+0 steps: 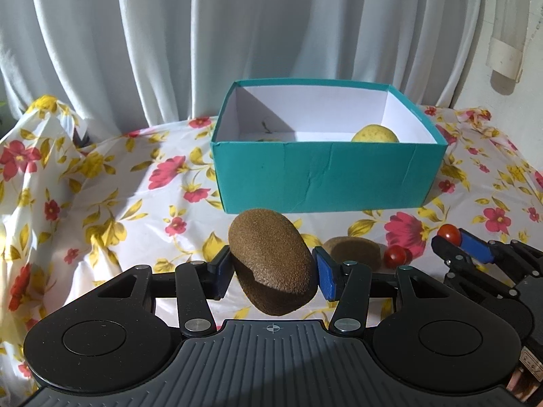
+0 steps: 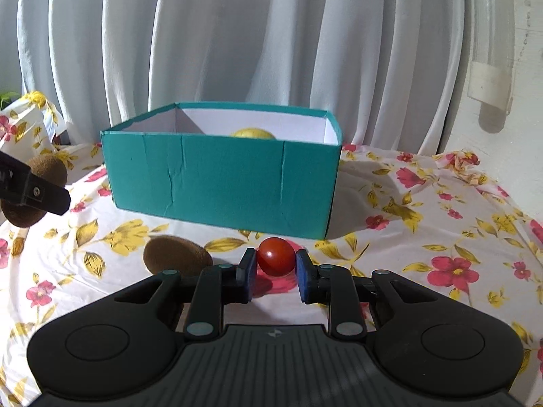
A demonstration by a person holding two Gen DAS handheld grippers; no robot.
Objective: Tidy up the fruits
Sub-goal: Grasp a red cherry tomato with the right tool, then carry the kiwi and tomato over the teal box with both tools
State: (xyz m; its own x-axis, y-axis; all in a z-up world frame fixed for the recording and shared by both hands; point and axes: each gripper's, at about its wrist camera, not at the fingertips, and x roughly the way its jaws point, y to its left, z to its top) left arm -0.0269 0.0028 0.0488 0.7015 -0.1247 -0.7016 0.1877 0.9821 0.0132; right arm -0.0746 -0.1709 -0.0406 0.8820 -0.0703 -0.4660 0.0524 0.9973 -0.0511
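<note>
My left gripper [image 1: 273, 273] is shut on a brown kiwi [image 1: 271, 259] and holds it above the floral cloth, in front of the teal box [image 1: 322, 176]. The held kiwi also shows at the left edge of the right wrist view [image 2: 44, 169]. My right gripper [image 2: 275, 273] is shut on a red cherry tomato [image 2: 275, 256], seen from the left wrist view too [image 1: 448, 233]. A second kiwi [image 2: 176, 254] lies on the cloth between the grippers. Another cherry tomato [image 1: 395, 256] lies beside it. A yellow fruit [image 1: 375, 134] sits inside the box.
The table is covered by a flowered plastic cloth [image 2: 441, 224]. White curtains [image 1: 169, 34] hang close behind the box. A clear tube [image 2: 492, 51] hangs at the right wall. The cloth bunches up at the far left [image 1: 44, 112].
</note>
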